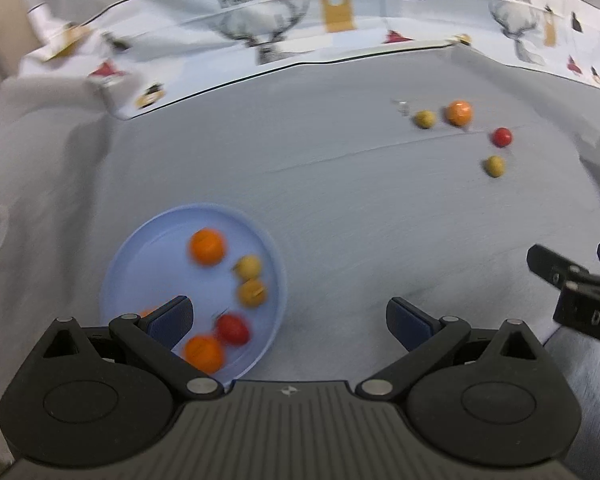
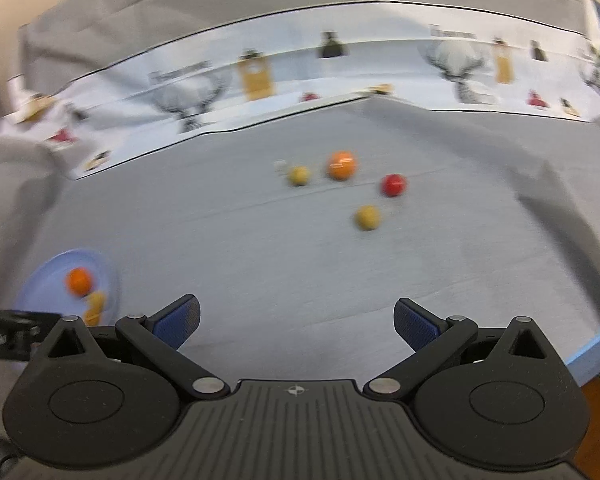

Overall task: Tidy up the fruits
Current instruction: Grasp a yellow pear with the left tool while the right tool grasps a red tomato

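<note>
Seen from the left wrist only: the full contents of the blue plate (image 1: pixel 152 240), near left on the grey cloth (image 1: pixel 340 208), holding two oranges (image 1: pixel 207 246) (image 1: pixel 203 353), two yellow fruits (image 1: pixel 249 267) (image 1: pixel 252 293) touching each other, a red fruit (image 1: pixel 233 329), and an orange sliver half hidden behind the near-left finger. Left gripper (image 1: pixel 289 324) poised over the plate's right edge, jaws spread wide, nothing between them. Right gripper's black body (image 1: pixel 580 292) cutting in at the right edge. From the right wrist, by contrast, only a slice of the plate (image 2: pixel 40 276) at far left, but a centred look at four loose fruits on the cloth: a yellow one (image 2: pixel 299 175) just beside an orange (image 2: pixel 341 165), a red one (image 2: pixel 393 185) to their right, another yellow one (image 2: pixel 367 217) nearer, all apart from the plate. Right gripper (image 2: pixel 297 322) likewise wide open and empty. Printed white cloth with deer heads (image 2: pixel 188 112) running along the far side. Fruits small, round, smooth, blurred by motion.
</note>
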A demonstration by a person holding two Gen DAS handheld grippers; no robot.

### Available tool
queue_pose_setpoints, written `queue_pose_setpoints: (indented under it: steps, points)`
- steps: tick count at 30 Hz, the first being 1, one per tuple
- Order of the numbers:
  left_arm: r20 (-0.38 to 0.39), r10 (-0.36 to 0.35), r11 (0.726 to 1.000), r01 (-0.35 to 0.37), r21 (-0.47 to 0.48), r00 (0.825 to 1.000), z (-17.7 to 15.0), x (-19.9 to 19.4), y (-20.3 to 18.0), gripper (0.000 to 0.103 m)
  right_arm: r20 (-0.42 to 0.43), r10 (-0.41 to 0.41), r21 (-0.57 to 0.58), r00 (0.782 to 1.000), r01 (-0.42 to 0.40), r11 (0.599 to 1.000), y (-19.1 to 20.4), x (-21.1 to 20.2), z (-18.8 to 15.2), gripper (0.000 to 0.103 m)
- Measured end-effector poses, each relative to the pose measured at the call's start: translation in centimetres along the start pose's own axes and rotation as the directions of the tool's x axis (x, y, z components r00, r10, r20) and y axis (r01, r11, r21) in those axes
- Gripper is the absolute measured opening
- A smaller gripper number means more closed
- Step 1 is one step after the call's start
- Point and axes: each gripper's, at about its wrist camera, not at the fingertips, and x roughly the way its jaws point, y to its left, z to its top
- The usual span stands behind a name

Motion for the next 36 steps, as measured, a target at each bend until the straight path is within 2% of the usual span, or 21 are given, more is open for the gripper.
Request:
queue_pose_setpoints:
  steps: [7, 11, 15, 19, 24, 27, 32, 33, 34, 35, 36]
  points:
    - [0.023, -0.056, 0.997, 0.054, 0.062, 0.998, 5.7, 5.6, -5.3, 0.103, 0.034, -0.117, 0.08, 0.993, 0.114, 0.99, -5.8, 5.1, 2.0, 0.102]
    - [0.042, -0.055, 0.995, 0.052, 0.087, 0.998, 9.1, 9.6, -7.8, 0.103, 0.048, -0.18, 0.106, 0.982, 0.174, 0.979, -8.3, 8.7, 3.2, 0.102]
    - [0.052, -0.084, 0.992, 0.079, 0.101, 0.995, 12.2, 13.4, -9.9, 0.103, 0.045, -0.214, 0.127, 0.976, 0.207, 0.97, -10.4, 12.4, 4.1, 0.102]
    - [0.047, -0.116, 0.99, 0.111, 0.091, 0.992, 14.8, 17.1, -11.6, 0.103, 0.057, -0.211, 0.113, 0.976, 0.204, 0.972, -11.7, 16.0, 5.0, 0.102]
    - [0.029, -0.126, 0.989, 0.124, 0.078, 0.992, 17.4, 20.8, -13.4, 0.103, 0.055, -0.142, 0.048, 0.988, 0.14, 0.989, -11.9, 20.1, 6.3, 0.102]
    - [0.015, -0.127, 0.989, 0.126, 0.08, 0.992, 18.3, 22.2, -14.2, 0.103, 0.045, -0.121, 0.0, 0.992, 0.121, 0.993, -11.2, 21.8, 6.7, 0.103]
    - [0.015, -0.141, 0.988, 0.139, 0.072, 0.99, 19.1, 23.1, -15.1, 0.102, 0.095, -0.103, -0.073, 0.99, 0.11, 0.991, -10.0, 22.9, 7.1, 0.102]
    - [0.022, -0.148, 0.987, 0.146, 0.063, 0.989, 19.2, 23.0, -15.2, 0.099, 0.099, -0.099, -0.082, 0.99, 0.107, 0.991, -9.9, 23.0, 7.2, 0.102]
    - [0.033, -0.164, 0.986, 0.162, 0.049, 0.986, 19.2, 22.7, -15.1, 0.092, 0.105, -0.087, -0.092, 0.991, 0.097, 0.991, -9.7, 23.0, 7.2, 0.095]
    - [0.033, -0.179, 0.983, 0.178, 0.038, 0.983, 19.3, 22.5, -15.0, 0.072, 0.117, -0.075, -0.102, 0.99, 0.087, 0.991, -9.6, 22.7, 7.2, 0.086]
    - [0.038, -0.171, 0.985, 0.169, 0.036, 0.985, 19.3, 22.2, -15.0, 0.052, 0.123, -0.068, -0.117, 0.99, 0.082, 0.99, -9.5, 22.5, 7.3, 0.061]
